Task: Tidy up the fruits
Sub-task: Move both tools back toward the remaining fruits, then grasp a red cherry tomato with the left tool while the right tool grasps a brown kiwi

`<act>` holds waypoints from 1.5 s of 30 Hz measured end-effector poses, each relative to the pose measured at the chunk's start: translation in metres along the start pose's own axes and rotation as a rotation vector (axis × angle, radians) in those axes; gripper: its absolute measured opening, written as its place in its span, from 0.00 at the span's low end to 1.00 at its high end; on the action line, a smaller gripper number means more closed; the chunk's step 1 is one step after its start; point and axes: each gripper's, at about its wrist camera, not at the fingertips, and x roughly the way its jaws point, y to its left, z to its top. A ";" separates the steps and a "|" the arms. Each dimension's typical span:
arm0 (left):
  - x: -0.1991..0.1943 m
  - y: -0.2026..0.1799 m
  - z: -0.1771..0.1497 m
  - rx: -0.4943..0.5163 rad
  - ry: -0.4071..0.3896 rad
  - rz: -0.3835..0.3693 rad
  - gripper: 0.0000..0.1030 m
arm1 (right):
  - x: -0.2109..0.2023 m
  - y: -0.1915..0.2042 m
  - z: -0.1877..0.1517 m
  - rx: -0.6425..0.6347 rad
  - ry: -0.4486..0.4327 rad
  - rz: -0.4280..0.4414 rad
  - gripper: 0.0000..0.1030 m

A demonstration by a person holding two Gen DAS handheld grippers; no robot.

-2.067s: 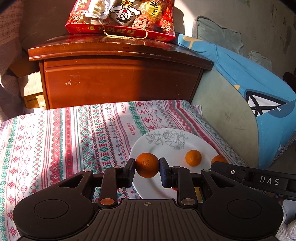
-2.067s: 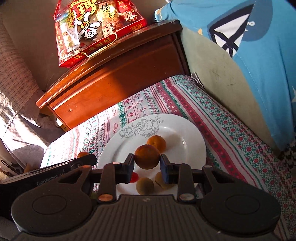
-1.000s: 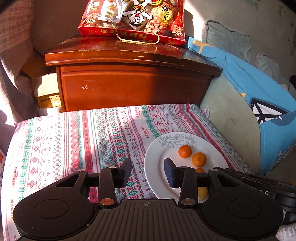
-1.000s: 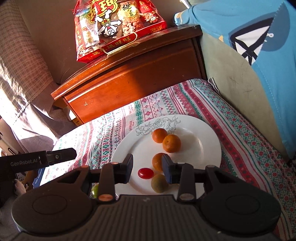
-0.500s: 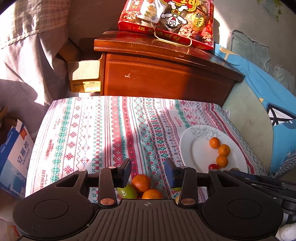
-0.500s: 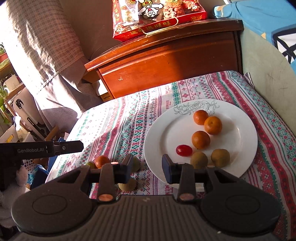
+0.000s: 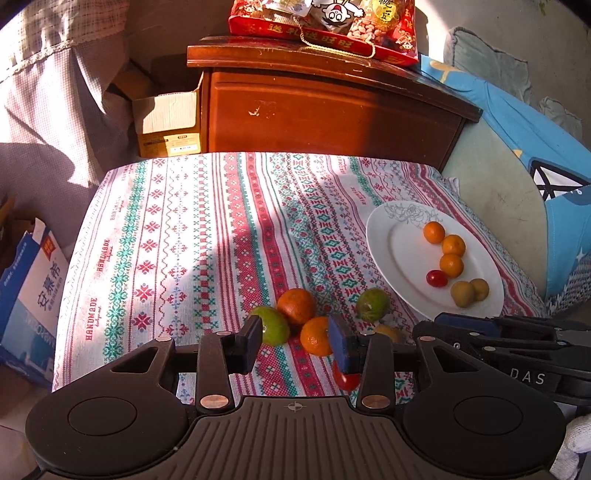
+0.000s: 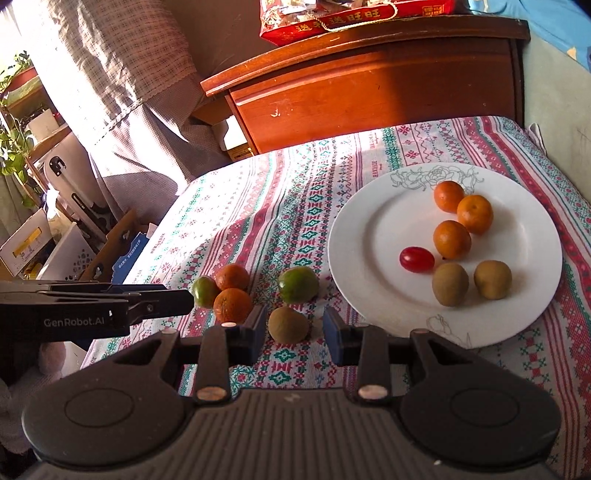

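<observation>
A white plate at the right of the patterned cloth holds three small oranges, a red cherry tomato and two kiwis. Loose fruit lies on the cloth to its left: two oranges, two green fruits, a kiwi and a red tomato. My left gripper is open over an orange and a green fruit. My right gripper is open, with the loose kiwi between its fingers.
A wooden nightstand with a red snack bag stands behind the cloth-covered table. Cardboard boxes and a blue carton sit at the left. A blue cushion lies at the right.
Both grippers let go of their oranges on the plate, then drew back and left. They now hover open over the loose fruit beside the plate.
</observation>
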 end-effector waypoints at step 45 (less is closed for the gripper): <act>0.034 -0.043 -0.036 0.197 0.037 -0.017 0.24 | 0.018 -0.007 -0.007 0.007 0.055 -0.028 0.28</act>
